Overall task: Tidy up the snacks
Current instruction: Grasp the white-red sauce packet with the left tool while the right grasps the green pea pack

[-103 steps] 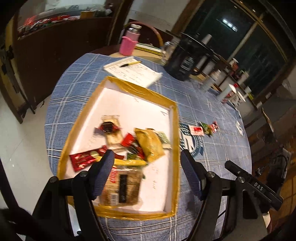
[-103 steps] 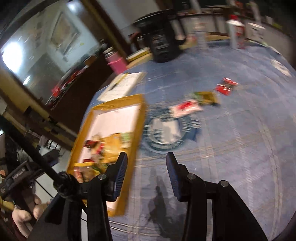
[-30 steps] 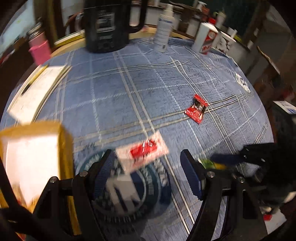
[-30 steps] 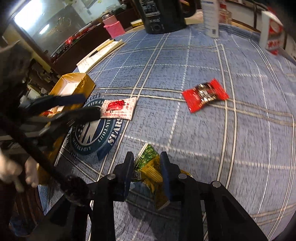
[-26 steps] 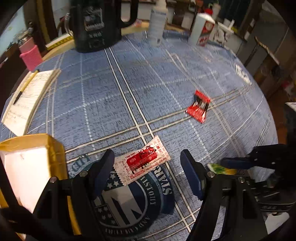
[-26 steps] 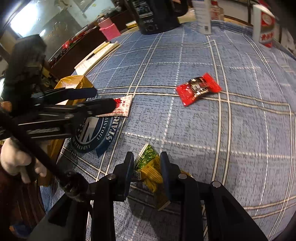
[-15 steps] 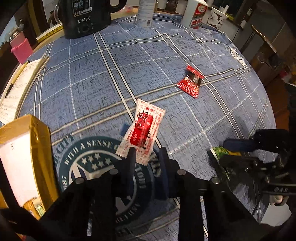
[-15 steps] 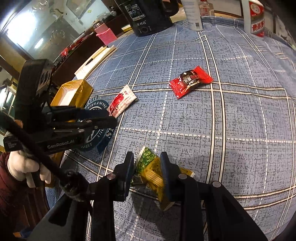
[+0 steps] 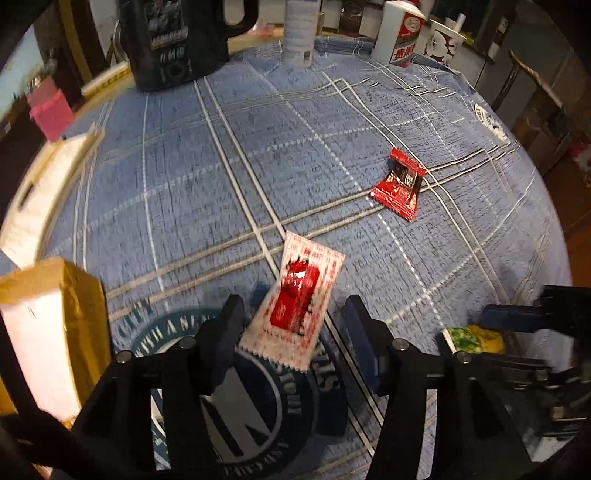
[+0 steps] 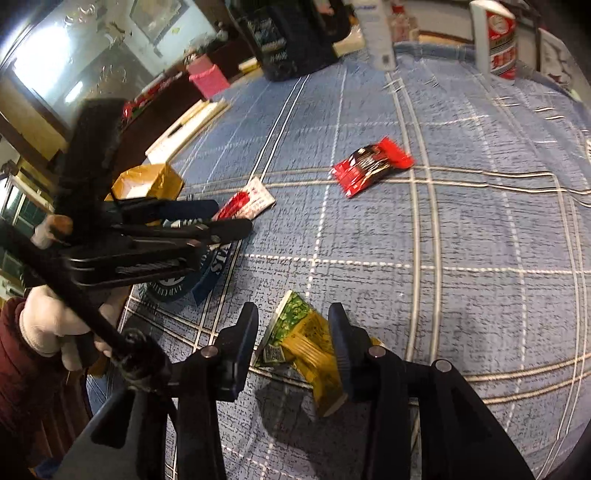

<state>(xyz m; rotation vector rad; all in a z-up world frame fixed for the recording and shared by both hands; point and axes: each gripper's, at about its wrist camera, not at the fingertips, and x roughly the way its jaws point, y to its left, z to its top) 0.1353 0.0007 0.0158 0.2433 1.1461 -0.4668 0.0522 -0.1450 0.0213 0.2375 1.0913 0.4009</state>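
My left gripper (image 9: 293, 314) is shut on the lower end of a white and red snack packet (image 9: 299, 306), held just above the blue cloth; the packet also shows in the right wrist view (image 10: 245, 203). My right gripper (image 10: 293, 332) is shut on a green and yellow snack packet (image 10: 306, 345), lifted a little off the cloth; it shows at the right in the left wrist view (image 9: 472, 338). A red and black snack packet (image 9: 399, 184) lies loose on the cloth, also in the right wrist view (image 10: 369, 164). The yellow-rimmed tray (image 9: 70, 295) is at the left.
A black kettle (image 9: 177, 40), a white bottle (image 9: 301, 33), a red and white carton (image 9: 400, 33) and a paper cup (image 9: 443, 42) stand at the table's far edge. A pink cup (image 9: 50, 110) and a notepad (image 9: 40, 192) are at the far left.
Both grippers have closed on their packets and lifted them slightly. The jaws of each stand wider apart in the frame than half a second ago, as the packets turned between them.
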